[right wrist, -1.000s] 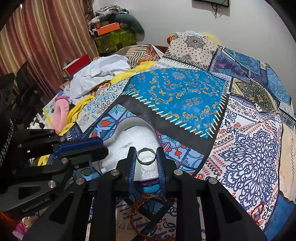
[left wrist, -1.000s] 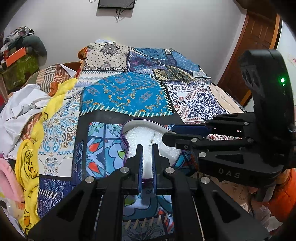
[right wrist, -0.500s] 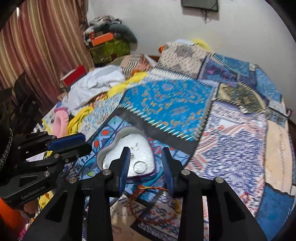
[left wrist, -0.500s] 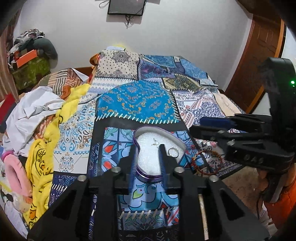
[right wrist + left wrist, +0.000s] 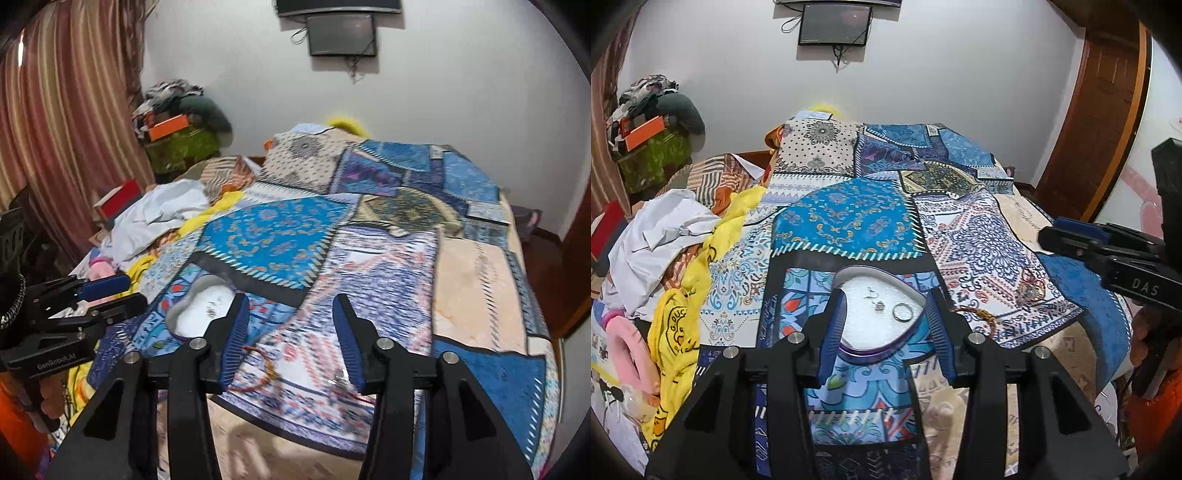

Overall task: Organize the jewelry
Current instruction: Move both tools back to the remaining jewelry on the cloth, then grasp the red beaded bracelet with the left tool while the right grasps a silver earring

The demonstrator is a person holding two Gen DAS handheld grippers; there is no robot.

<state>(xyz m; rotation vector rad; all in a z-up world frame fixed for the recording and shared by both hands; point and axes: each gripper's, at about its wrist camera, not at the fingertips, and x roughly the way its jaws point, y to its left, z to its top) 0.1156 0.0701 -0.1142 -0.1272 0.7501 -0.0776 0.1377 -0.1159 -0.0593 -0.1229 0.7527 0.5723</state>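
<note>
A heart-shaped jewelry box [image 5: 875, 325] with white foam lies on the patchwork bedspread [image 5: 849, 218]. A silver ring [image 5: 902, 311] and a small earring [image 5: 876, 299] rest on the foam. My left gripper [image 5: 882, 339] is open, held above the box's near end. A red beaded bracelet [image 5: 982, 317] lies right of the box. In the right wrist view the box [image 5: 203, 310] is at the left, the bracelet [image 5: 262, 369] and a small silver piece [image 5: 339, 376] lie between the fingers. My right gripper [image 5: 288, 339] is open and empty.
Piled clothes, white [image 5: 661, 229] and yellow [image 5: 676, 325], lie along the bed's left side. A pink item [image 5: 624, 339] sits at the lower left. A wooden door [image 5: 1104, 110] is at the right. The bed's near edge drops off just before the grippers.
The right gripper let the ring go into the box, opened and swung right. The left gripper opened from nearly shut on the box's rim and pulled back and up.
</note>
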